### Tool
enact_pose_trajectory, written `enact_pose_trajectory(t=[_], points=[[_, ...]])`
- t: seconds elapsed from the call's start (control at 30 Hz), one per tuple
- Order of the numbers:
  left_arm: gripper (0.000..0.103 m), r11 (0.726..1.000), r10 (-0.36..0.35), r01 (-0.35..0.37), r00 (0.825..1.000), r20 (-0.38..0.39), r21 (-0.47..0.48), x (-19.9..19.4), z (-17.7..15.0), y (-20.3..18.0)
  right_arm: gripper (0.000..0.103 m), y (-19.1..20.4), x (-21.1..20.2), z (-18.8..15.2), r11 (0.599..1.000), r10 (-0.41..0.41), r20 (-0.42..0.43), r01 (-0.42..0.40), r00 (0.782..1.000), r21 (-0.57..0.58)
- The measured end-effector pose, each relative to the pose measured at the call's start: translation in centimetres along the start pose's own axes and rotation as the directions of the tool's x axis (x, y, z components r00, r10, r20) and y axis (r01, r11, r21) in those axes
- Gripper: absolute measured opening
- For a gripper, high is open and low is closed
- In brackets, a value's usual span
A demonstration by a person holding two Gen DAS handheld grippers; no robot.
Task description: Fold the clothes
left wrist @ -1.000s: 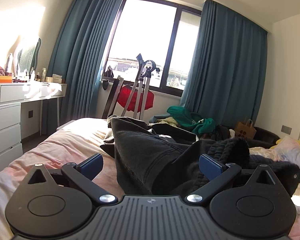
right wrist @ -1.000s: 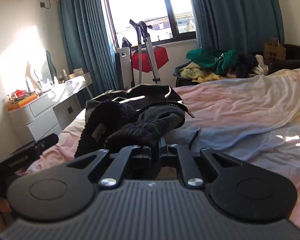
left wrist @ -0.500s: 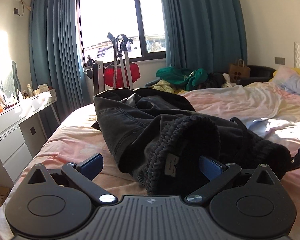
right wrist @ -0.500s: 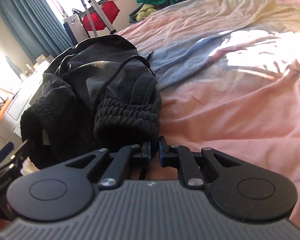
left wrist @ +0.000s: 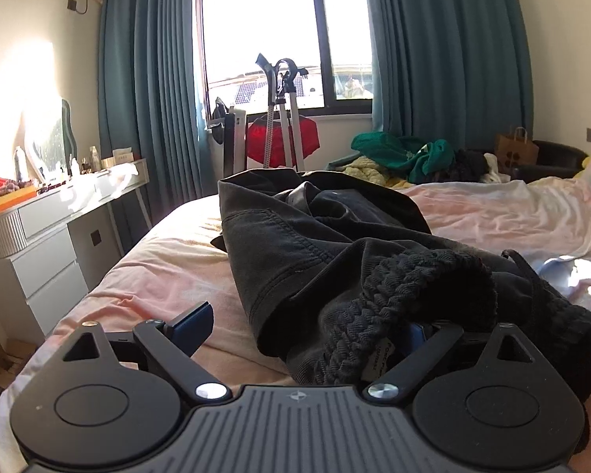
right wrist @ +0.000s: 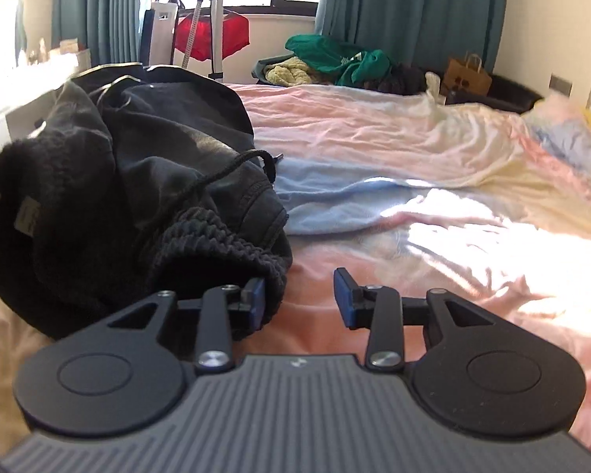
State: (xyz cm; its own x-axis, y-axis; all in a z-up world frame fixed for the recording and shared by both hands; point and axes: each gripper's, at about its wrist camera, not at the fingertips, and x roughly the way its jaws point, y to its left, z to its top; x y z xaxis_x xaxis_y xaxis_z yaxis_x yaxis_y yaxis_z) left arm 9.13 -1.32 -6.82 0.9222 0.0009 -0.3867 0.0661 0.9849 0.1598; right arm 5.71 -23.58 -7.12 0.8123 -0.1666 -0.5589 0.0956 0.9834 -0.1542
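Black garment [left wrist: 295, 252] lies bunched on bed [right wrist: 433, 165], long axis near-to-far, knit cuffs nearest. Left gripper [left wrist: 303, 327] spread wide, straddling one cuff. Right gripper [right wrist: 299, 295] released, beside the other.

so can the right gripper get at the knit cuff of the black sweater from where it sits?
Probably yes. The right gripper is open, and the knit cuff lies against its left finger, with only bare bedsheet between the jaws. A short shift left should bracket it.
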Motion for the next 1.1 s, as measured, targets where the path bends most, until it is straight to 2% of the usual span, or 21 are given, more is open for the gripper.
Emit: enact_pose_trajectory(t=[0.07,0.13,0.2,0.23,0.27,0.3,0.37,0.47,0.53,0.63,0.7,0.87,0.93,1.0,1.1], points=[[0.089,0.998,-0.005,0.005,1.0,-0.003,0.057,0.6,0.1,-1.4,0.04,0.5,0.5,0.1,0.999,0.0,0.021,0.001,1.0,-0.043],[0.073,0.996,0.002,-0.001,1.0,-0.007,0.094,1.2,0.4,-2.2,0.04,0.1,0.9,0.1,1.0,0.018,0.028,-0.017,0.999,-0.019],[0.043,0.998,0.012,-0.01,1.0,-0.023,0.069,1.8,1.1,-1.9,0.036,-0.3,1.3,0.2,0.999,0.036,0.035,-0.037,0.999,0.011],[0.039,0.999,0.01,-0.009,1.0,-0.028,0.034,2.0,1.5,-1.3,0.034,-0.6,1.4,0.1,0.997,0.061,0.031,-0.062,0.998,0.048],[0.025,1.0,0.01,-0.01,0.999,-0.032,-0.009,2.1,1.9,-0.5,0.025,-1.3,1.5,0.2,0.988,0.104,0.017,-0.105,0.994,0.115],[0.011,0.999,0.01,-0.012,0.999,-0.037,-0.051,2.2,2.4,0.3,0.022,-1.9,1.7,0.0,0.973,0.141,0.004,-0.14,0.99,0.184],[0.01,0.989,0.01,-0.016,0.999,-0.04,-0.144,2.3,3.2,2.2,0.019,-2.9,1.9,-0.3,0.939,0.204,-0.012,-0.192,0.979,0.286],[0.009,0.968,0.017,-0.024,0.999,-0.029,-0.251,1.8,4.8,5.7,0.014,-3.0,2.0,-1.0,0.909,0.276,-0.039,-0.247,0.96,0.337],[0.009,0.957,0.027,-0.029,1.0,-0.01,-0.29,1.1,6.2,8.1,0.014,-3.0,1.6,-1.2,0.859,0.357,-0.042,-0.31,0.933,0.407],[0.009,0.935,0.043,-0.03,0.999,0.027,-0.354,0.1,9.3,12.8,0.014,0.3,-0.8,-1.0,0.844,0.435,0.01,-0.411,0.9,0.345],[0.009,0.918,0.057,-0.039,0.998,0.033,-0.394,-0.2,11.4,16.2,0.014,2.6,-2.5,-0.8,0.83,0.485,0.044,-0.475,0.874,0.292],[0.008,0.92,0.14,-0.11,0.989,0.053,-0.377,-0.9,15.4,23.3,0.014,12.4,-5.2,-0.2,0.743,0.631,0.071,-0.628,0.773,0.232],[0.008,0.92,0.205,-0.17,0.977,0.063,-0.354,-0.9,16.6,26.4,0.014,16.7,-5.6,0.5,0.678,0.702,0.074,-0.697,0.708,0.235],[0.009,0.907,0.273,-0.241,0.961,0.046,-0.346,-0.1,17.1,29.8,0.014,21.0,-5.7,1.3,0.612,0.762,0.079,-0.754,0.643,0.238],[0.009,0.884,0.339,-0.325,0.941,-0.017,-0.336,2.2,16.1,34.2,0.014,26.1,-5.0,2.2,0.561,0.813,0.044,-0.8,0.581,0.213]])
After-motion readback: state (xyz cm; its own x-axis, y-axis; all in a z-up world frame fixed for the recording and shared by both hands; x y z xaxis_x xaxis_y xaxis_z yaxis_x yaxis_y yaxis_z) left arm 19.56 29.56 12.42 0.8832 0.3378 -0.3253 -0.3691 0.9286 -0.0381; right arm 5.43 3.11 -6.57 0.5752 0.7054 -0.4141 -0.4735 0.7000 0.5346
